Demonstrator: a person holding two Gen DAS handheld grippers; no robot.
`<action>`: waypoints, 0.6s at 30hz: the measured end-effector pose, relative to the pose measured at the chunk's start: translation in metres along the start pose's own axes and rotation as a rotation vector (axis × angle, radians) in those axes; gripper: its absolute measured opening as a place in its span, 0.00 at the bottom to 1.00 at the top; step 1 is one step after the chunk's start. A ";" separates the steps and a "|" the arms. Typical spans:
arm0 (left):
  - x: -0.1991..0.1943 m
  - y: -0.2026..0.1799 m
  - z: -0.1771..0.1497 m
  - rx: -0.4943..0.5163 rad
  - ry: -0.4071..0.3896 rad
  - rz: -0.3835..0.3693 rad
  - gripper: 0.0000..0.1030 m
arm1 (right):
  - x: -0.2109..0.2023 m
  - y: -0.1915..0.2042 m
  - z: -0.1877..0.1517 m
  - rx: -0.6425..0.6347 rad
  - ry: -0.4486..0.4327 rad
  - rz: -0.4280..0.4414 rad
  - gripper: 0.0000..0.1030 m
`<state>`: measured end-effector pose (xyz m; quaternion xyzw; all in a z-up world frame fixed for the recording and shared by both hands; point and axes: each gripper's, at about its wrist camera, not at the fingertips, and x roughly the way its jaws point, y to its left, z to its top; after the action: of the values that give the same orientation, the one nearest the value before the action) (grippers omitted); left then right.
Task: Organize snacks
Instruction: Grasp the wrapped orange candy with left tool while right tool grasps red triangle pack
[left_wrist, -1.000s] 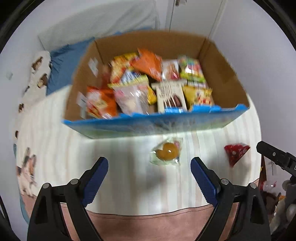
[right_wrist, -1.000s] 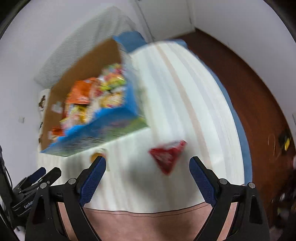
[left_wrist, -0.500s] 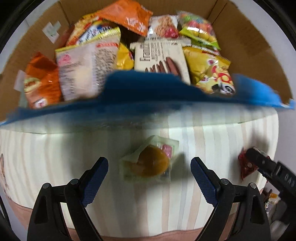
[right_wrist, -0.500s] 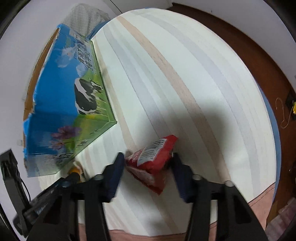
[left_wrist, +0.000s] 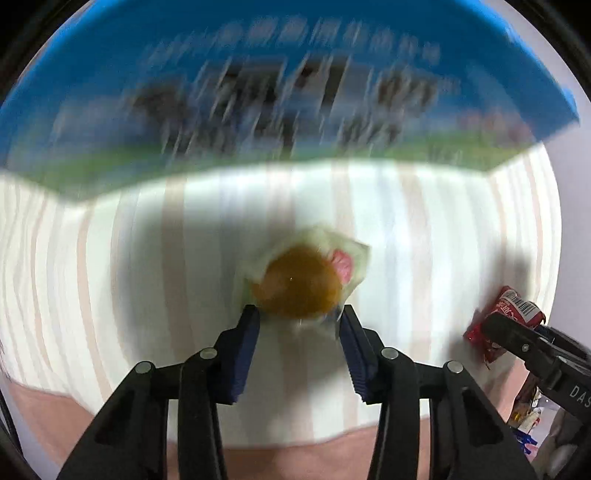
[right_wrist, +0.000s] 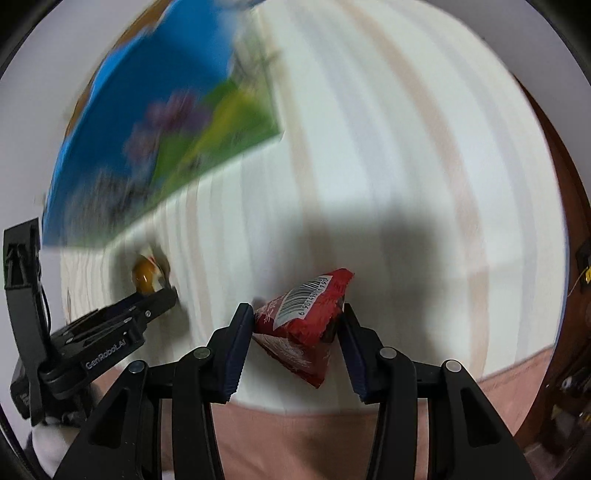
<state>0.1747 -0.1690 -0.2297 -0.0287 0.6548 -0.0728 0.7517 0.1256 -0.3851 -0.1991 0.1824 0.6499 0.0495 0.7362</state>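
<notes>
A round orange-brown snack in a clear wrapper (left_wrist: 301, 284) lies on the striped cover just in front of the box. My left gripper (left_wrist: 300, 314) points almost straight down and is shut on the snack's near edge, one blue pad on each side. A red triangular packet with a barcode (right_wrist: 306, 314) sits to its right, and my right gripper (right_wrist: 297, 314) is shut on it, pads pressing both sides. The left wrist view shows the red packet (left_wrist: 509, 310) at the far right. The wrapped snack (right_wrist: 144, 277) appears at the left of the right wrist view.
The snack box, its blue and green printed side (left_wrist: 258, 74) blurred, stands just behind both snacks and fills the top of the left wrist view. The striped cover (right_wrist: 406, 147) stretches to the right, with brown floor (right_wrist: 554, 155) beyond its edge.
Both grippers came down toward the cover and went from wide open to closed, the left around the wrapped orange snack, the right around the red packet. The box's contents dropped out of sight.
</notes>
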 end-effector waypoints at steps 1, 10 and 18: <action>-0.001 0.002 -0.010 -0.003 0.007 -0.009 0.40 | 0.001 0.001 -0.008 -0.008 0.012 0.005 0.48; -0.031 0.029 -0.010 -0.141 -0.044 -0.156 0.54 | 0.000 -0.005 -0.028 0.043 0.010 0.044 0.48; -0.007 0.027 0.036 -0.161 0.004 -0.118 0.69 | -0.010 -0.024 -0.021 0.069 -0.005 0.029 0.48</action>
<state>0.2112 -0.1432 -0.2216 -0.1272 0.6571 -0.0643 0.7402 0.1001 -0.4064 -0.2000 0.2173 0.6464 0.0374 0.7304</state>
